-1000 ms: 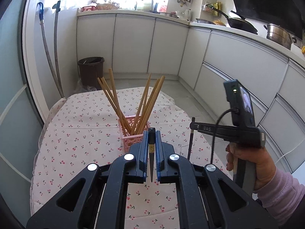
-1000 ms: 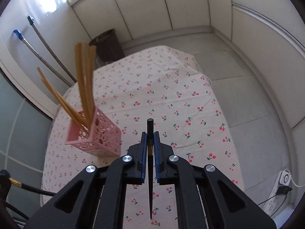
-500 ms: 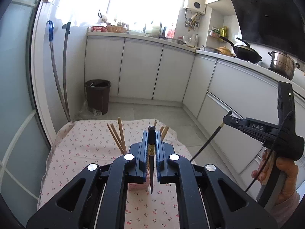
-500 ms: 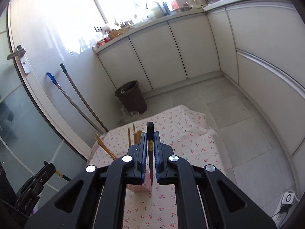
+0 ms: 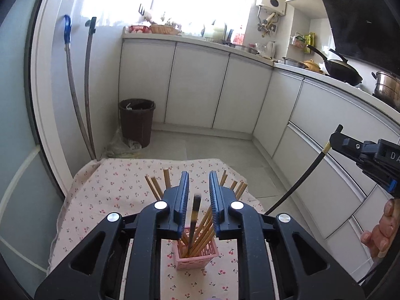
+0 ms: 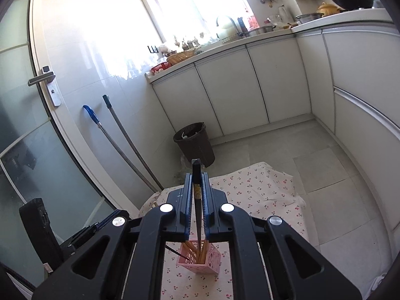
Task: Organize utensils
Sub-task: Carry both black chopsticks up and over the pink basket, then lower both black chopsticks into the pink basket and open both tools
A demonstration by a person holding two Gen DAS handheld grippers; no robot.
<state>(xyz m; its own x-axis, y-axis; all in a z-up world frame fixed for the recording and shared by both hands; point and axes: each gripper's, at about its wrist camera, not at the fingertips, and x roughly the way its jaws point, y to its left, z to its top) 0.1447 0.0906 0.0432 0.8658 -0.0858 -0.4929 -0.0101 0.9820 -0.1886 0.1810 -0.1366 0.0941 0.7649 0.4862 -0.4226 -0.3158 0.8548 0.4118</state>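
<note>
A pink lattice holder [image 5: 195, 253] with several wooden chopsticks [image 5: 203, 230] stands on the cherry-print tablecloth [image 5: 117, 187]. My left gripper [image 5: 197, 195] is open above it, and a black chopstick [image 5: 194, 215], blurred, is between the spread jaws with its tip in the holder. My right gripper [image 6: 197, 185] is shut on another black chopstick [image 6: 197, 200], held upright above the holder [image 6: 200, 260]. That chopstick also shows at the right of the left wrist view [image 5: 300, 180].
A brown bin [image 5: 136, 121] and two mop handles [image 5: 75, 87] stand on the far side of the table. White cabinets [image 5: 200, 87] run along the back and right. The left gripper's body [image 6: 37, 227] is at lower left in the right wrist view.
My left gripper has opened and let go of its black chopstick, which drops into the holder. Both grippers have risen and tilted up over the holder.
</note>
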